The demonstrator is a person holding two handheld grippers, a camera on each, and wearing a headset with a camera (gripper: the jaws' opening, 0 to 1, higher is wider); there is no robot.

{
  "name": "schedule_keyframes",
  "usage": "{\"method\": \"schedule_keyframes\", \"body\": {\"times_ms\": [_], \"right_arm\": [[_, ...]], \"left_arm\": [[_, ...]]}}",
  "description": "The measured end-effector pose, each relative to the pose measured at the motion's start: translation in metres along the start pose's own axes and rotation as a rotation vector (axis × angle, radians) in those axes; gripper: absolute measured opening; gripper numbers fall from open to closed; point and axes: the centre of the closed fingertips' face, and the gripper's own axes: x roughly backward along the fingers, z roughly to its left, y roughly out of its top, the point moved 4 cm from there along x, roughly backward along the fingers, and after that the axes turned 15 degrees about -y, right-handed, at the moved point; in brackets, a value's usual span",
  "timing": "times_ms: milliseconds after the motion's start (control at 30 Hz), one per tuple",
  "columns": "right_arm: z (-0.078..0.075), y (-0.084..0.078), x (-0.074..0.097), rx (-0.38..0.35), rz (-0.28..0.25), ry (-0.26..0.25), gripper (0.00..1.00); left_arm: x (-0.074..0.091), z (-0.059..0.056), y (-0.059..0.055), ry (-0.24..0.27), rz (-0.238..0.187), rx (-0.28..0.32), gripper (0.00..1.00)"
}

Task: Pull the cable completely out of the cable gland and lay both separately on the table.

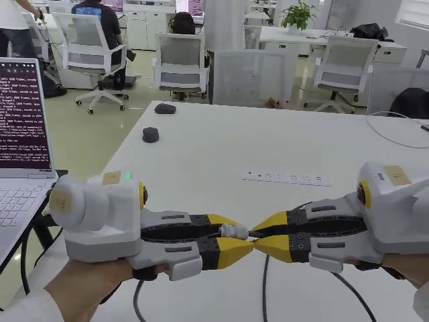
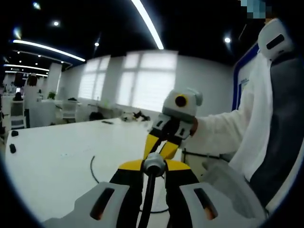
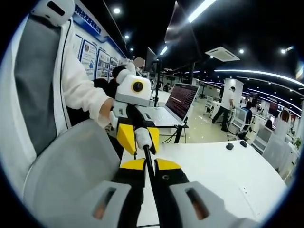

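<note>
left gripper (image 1: pixel 241 234) clamps gland (image 1: pixel 232 231), right gripper (image 1: pixel 259 239) cable (image 3: pixel 147 159)

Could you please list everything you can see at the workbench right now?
cable gland: one, white, held above the table between the left gripper's jaws
cable: one, black, runs from the gland into the right gripper's jaws
table: one, white, beneath both grippers
power strip: one, white, flat on the table beyond the grippers
mice: two, dark, far left part of the table
laptop: one, silver, screen lit, left of the table
office chairs: several, white and grey, behind the table
plant: one, green, background
left gripper: yellow-tipped, shut on the gland
right gripper: yellow-tipped, shut on the cable
</note>
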Motion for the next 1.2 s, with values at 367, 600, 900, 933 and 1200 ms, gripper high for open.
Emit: {"method": "schedule_keyframes", "body": {"times_ms": [367,600,900,933,1200], "right_arm": [[-0.004,-0.008,0.001,-0.023,0.01,-0.011,0.04],[-0.011,-0.024,0.008,-0.053,0.044,-0.042,0.04],[-0.022,-0.055,0.022,-0.102,0.107,-0.099,0.04],[-0.023,-0.057,0.023,-0.105,0.112,-0.103,0.04],[-0.024,-0.066,0.032,-0.125,0.13,-0.121,0.05]], "left_arm": [[0.006,0.003,0.0,0.013,-0.013,0.004,0.17],[0.017,0.007,0.003,0.035,-0.03,0.003,0.17],[0.027,0.009,0.006,0.054,-0.049,0.007,0.17],[0.027,0.009,0.006,0.053,-0.049,0.008,0.17],[0.025,0.008,0.006,0.046,-0.045,0.006,0.17]]}}
